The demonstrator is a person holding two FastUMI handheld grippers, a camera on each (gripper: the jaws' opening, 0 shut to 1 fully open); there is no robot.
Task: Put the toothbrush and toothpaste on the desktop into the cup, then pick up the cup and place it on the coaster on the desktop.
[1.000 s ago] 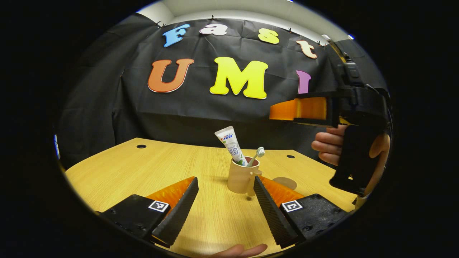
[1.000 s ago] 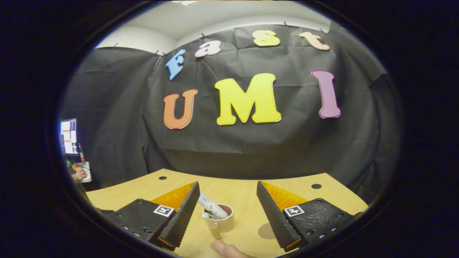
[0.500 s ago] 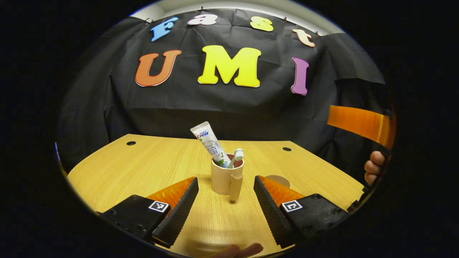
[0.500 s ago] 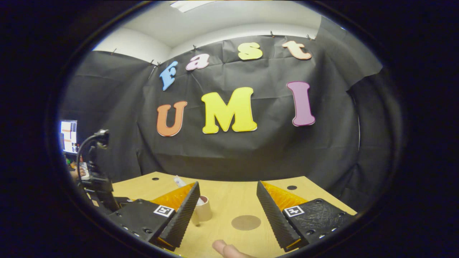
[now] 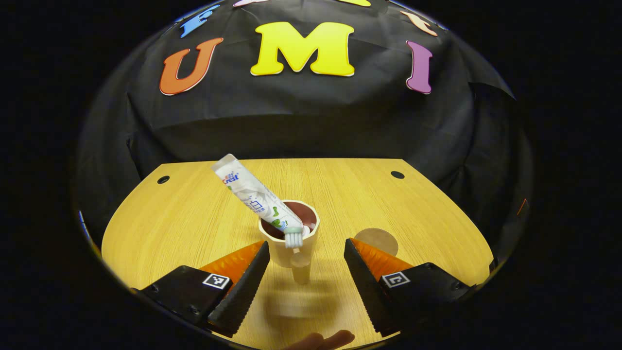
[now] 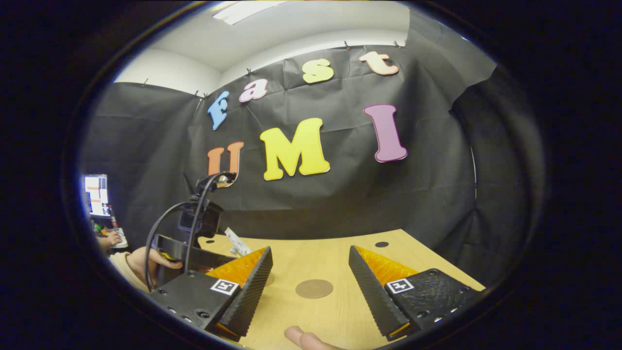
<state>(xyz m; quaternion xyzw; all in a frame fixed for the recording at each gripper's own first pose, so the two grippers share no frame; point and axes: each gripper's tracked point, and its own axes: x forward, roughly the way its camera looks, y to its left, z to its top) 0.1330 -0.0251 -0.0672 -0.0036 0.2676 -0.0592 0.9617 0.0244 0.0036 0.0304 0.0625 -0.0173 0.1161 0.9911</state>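
A beige cup [image 5: 286, 243] stands on the wooden desk [image 5: 194, 218], its handle [image 5: 301, 267] turned toward me. A white toothpaste tube [image 5: 252, 194] leans out of it to the left, and a toothbrush head [image 5: 293, 239] rests on its near rim. My left gripper [image 5: 306, 250] is open, low over the desk, with the cup just ahead between its fingertips and nearer the left one. The round brown coaster [image 5: 375, 241] lies right of the cup. My right gripper [image 6: 311, 253] is open and holds nothing, with the coaster [image 6: 314, 288] ahead of it.
In the right gripper view the left gripper's body with its cable [image 6: 194, 228] and the hand [image 6: 146, 260] holding it sit at the left, the toothpaste tip [image 6: 236, 243] behind them. Cable holes [image 5: 397, 174] mark the desk's far corners. A monitor [image 6: 95, 194] glows far left.
My left gripper moved in and tipped down over the cup, which now sits between its fingertips. My right gripper swung right, away from the cup, bringing the coaster ahead of it.
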